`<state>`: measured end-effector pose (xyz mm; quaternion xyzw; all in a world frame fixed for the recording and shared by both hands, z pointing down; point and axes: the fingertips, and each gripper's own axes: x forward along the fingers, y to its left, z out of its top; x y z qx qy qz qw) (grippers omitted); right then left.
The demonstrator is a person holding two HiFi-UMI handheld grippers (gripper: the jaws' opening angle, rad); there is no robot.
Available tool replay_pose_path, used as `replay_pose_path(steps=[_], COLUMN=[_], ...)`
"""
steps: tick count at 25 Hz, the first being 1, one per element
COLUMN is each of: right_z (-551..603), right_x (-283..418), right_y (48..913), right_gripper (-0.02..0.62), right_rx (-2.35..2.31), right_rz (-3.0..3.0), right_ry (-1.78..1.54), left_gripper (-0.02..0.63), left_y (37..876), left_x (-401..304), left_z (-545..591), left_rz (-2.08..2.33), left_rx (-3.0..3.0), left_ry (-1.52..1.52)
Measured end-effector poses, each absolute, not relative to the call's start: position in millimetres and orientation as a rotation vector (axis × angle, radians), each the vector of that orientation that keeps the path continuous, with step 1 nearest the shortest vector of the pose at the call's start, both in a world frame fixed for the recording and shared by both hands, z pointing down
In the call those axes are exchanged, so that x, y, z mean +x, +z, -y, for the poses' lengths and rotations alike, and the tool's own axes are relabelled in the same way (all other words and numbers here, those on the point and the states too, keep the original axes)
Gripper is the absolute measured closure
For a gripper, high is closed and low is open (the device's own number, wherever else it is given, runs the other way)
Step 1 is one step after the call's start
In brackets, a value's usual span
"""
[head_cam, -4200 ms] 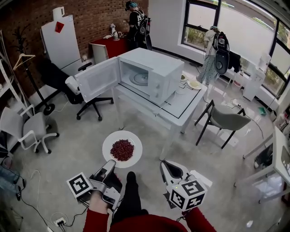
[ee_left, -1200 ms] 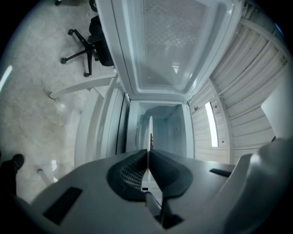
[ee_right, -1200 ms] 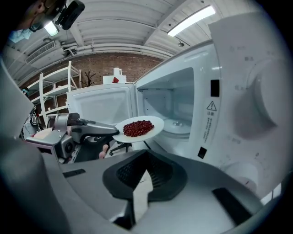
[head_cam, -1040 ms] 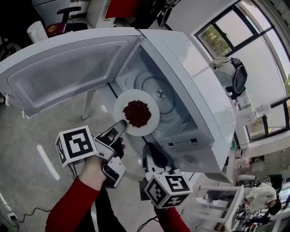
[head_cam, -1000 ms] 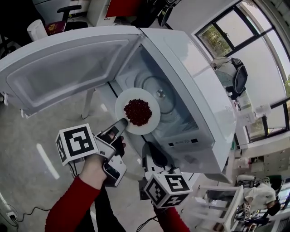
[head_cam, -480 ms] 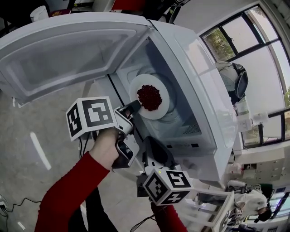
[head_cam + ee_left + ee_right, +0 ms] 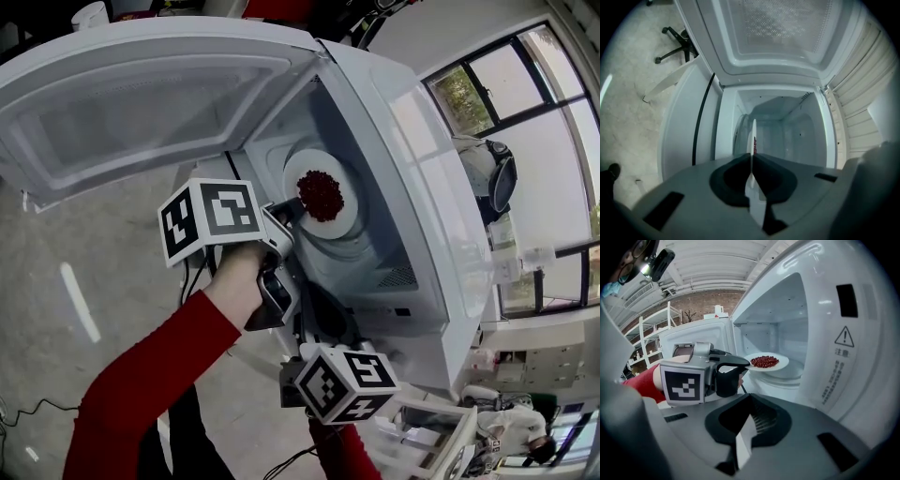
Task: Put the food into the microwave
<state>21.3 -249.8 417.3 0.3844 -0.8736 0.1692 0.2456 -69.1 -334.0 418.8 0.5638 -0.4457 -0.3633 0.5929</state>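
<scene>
Jaws of the left gripper (image 7: 287,212) pinch the rim of the plate (image 7: 348,221) of red beans (image 7: 321,194), holding it inside the open microwave (image 7: 422,187); those of the right gripper (image 7: 749,423) are closed on nothing.

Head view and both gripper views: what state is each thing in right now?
door, wide open.
plate, level, held by its rim inside the microwave, apparently just above the turntable.
food, heaped on the plate.
left gripper, shut on the plate.
right gripper, shut, empty, outside the microwave.
</scene>
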Motion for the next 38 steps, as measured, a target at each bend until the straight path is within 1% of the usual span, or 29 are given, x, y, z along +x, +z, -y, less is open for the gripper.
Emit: replay_pose_path(steps=[19, 38], right_z=[258, 258], right_x=[10, 6], right_y=[419, 416], right_gripper=[0.581, 0.581], right_rx=[1.029, 0.995], right_rz=[2.369, 2.362], right_ry=[0.461, 0.469], left_gripper=[0.583, 0.583], left_y=[414, 414], left_x=[-60, -48], left_z=[374, 395], left_rz=[1.006, 1.098], left_rx=[1.335, 1.431], left_ry=[-0.771, -0.463])
